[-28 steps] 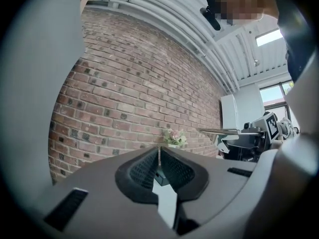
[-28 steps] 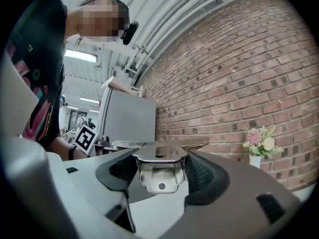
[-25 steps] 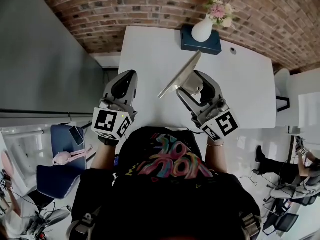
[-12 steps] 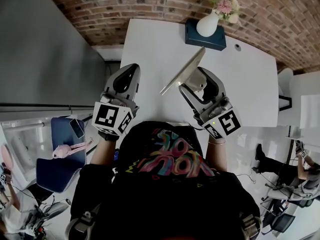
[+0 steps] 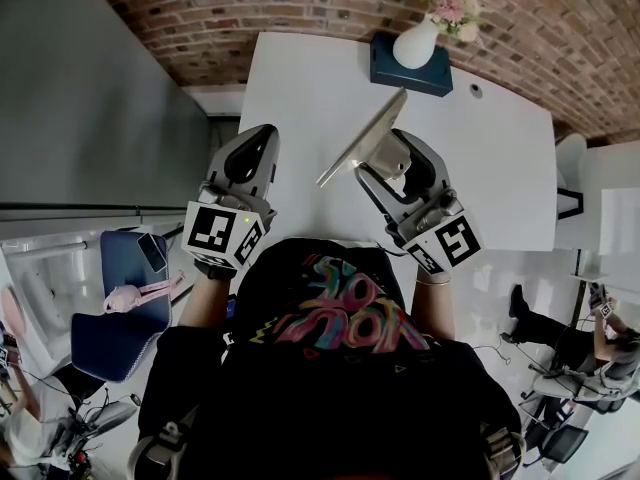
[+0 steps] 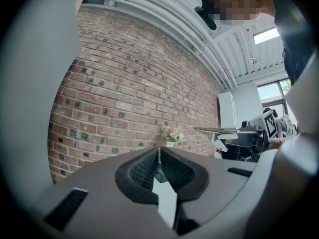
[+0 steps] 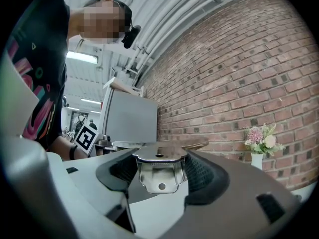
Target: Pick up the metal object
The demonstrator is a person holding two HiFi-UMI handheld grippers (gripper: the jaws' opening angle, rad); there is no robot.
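My right gripper (image 5: 388, 165) is shut on the metal object (image 5: 362, 140), a flat shiny strip with a folded bracket under it, held in the air above the white table (image 5: 300, 98). In the right gripper view the bracket (image 7: 159, 171) sits clamped between the two ribbed pads of the right gripper (image 7: 160, 166), its flat top level. My left gripper (image 5: 256, 144) hovers beside it to the left, shut with nothing between its pads. The left gripper view shows the left gripper (image 6: 159, 156) with its pads closed, and the metal strip (image 6: 219, 130) off to the right.
A white vase of flowers (image 5: 413, 43) stands on a dark blue box (image 5: 410, 74) at the table's far edge, against a brick wall. A small round hole (image 5: 475, 91) marks the table top at the right. A blue chair with a phone (image 5: 150, 258) stands left of the table.
Both grippers keep almost the same pose, and the right one stays shut on the metal object. Only the head view has shifted slightly.
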